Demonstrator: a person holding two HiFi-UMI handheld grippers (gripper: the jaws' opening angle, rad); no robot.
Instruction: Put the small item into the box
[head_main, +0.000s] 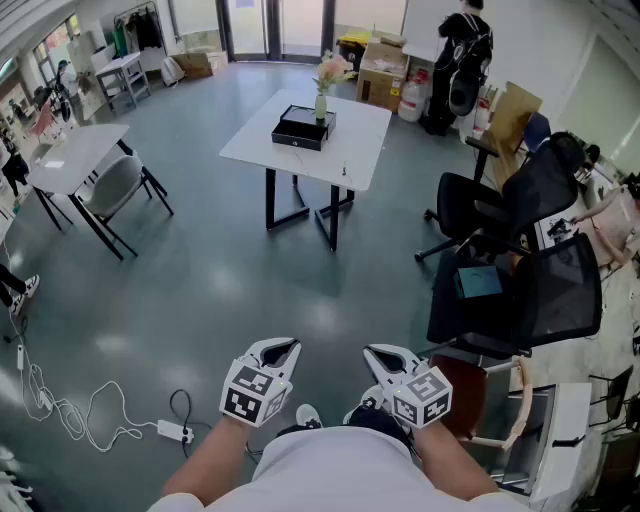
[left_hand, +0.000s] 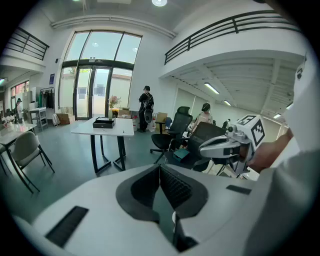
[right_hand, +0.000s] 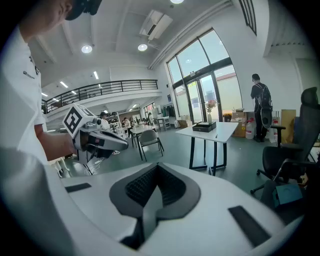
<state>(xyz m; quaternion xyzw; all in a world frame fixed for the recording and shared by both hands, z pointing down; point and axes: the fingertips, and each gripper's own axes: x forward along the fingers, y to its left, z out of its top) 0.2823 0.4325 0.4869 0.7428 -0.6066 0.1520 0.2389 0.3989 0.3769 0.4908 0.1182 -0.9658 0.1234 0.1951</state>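
A black box (head_main: 302, 128) lies on a white table (head_main: 340, 155) far ahead across the grey floor, next to a vase of flowers (head_main: 322, 98). A small dark item (head_main: 345, 170) rests near that table's front edge. Both grippers are held close to my body, side by side, well short of the table. My left gripper (head_main: 283, 350) (left_hand: 160, 167) has its ribbed pads together with nothing between them. My right gripper (head_main: 378, 352) (right_hand: 158, 166) is likewise shut and empty. The box (left_hand: 104, 122) (right_hand: 205, 127) also shows small in both gripper views.
Black office chairs (head_main: 520, 290) crowd the right side. A second white table (head_main: 75, 155) with a grey chair (head_main: 115, 185) stands at the left. Cables and a power strip (head_main: 170, 430) lie on the floor at lower left. A person (head_main: 462, 50) and cardboard boxes (head_main: 380, 75) are at the back.
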